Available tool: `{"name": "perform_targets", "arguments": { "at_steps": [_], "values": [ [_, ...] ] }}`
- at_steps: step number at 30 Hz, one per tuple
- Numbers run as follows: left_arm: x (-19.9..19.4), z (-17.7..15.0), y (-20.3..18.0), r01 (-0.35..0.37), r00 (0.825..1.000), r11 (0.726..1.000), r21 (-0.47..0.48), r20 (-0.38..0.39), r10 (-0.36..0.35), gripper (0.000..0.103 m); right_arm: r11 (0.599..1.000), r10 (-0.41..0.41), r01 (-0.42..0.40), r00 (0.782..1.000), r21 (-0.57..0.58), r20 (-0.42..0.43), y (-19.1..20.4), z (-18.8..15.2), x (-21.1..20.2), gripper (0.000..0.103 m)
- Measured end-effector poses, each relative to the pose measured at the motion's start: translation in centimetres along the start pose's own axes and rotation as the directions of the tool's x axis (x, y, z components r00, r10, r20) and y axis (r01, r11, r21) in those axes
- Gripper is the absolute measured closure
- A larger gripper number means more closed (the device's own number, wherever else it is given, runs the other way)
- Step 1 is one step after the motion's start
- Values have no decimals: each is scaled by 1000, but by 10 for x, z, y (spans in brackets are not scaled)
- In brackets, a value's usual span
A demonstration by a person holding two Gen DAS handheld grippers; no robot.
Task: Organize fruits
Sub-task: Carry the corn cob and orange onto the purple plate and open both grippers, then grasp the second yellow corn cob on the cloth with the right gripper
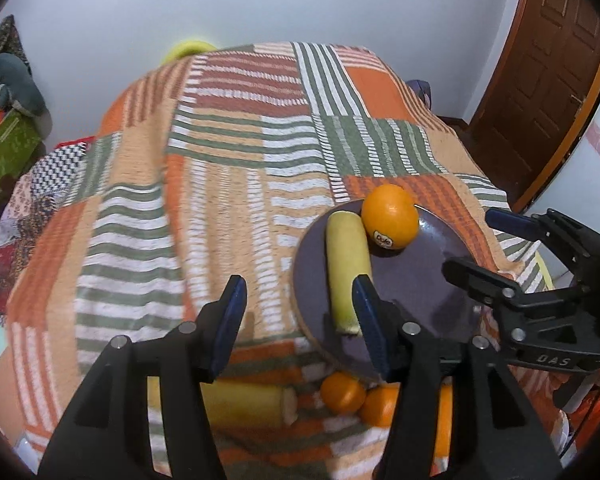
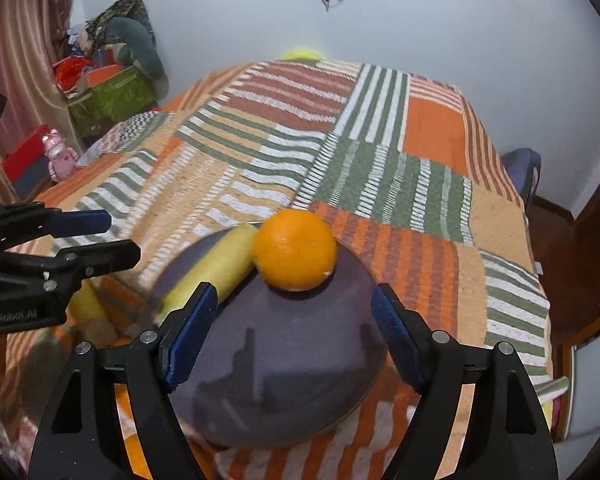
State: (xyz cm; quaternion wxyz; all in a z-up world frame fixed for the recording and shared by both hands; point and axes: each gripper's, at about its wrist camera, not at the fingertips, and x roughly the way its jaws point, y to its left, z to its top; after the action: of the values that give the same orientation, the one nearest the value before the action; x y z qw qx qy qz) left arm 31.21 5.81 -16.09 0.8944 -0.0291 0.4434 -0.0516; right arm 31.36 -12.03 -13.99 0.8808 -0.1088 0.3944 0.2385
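I see my left gripper (image 1: 300, 312) spread wide with nothing between its fingers, hovering over the near-left rim of the dark plate (image 1: 412, 280). My right gripper (image 2: 292, 328) is likewise released and hangs over the plate's bare middle. On the plate an orange (image 2: 296, 250) touches a yellow fruit (image 2: 216, 268). Two more oranges (image 1: 342, 392) and another yellow piece (image 1: 244, 406) lie on the bedspread (image 1: 220, 160) just off the near rim. The bedspread beyond is broad.
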Motion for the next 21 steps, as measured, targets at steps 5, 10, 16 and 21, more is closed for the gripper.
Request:
{"name": "perform_targets", "arguments": {
  "at_steps": [5, 10, 16, 21],
  "values": [
    [-31, -17, 17, -32, 999, 999, -6, 36, 32, 42, 999, 34, -34, 999, -18, 28, 25, -1, -18, 26],
    [-57, -40, 45, -60, 997, 998, -25, 52, 61, 39, 995, 75, -74, 997, -65, 20, 59, -2, -15, 26],
    [-68, -65, 86, -91, 994, 993, -77, 46, 94, 34, 978, 139, -146, 989, -147, -58, 112, -5, 14, 26],
    [-65, -80, 116, -102, 994, 988, -115, 24, 106, 34, 960, 173, -199, 975, -199, -140, 146, -8, 44, 26]
  ]
}}
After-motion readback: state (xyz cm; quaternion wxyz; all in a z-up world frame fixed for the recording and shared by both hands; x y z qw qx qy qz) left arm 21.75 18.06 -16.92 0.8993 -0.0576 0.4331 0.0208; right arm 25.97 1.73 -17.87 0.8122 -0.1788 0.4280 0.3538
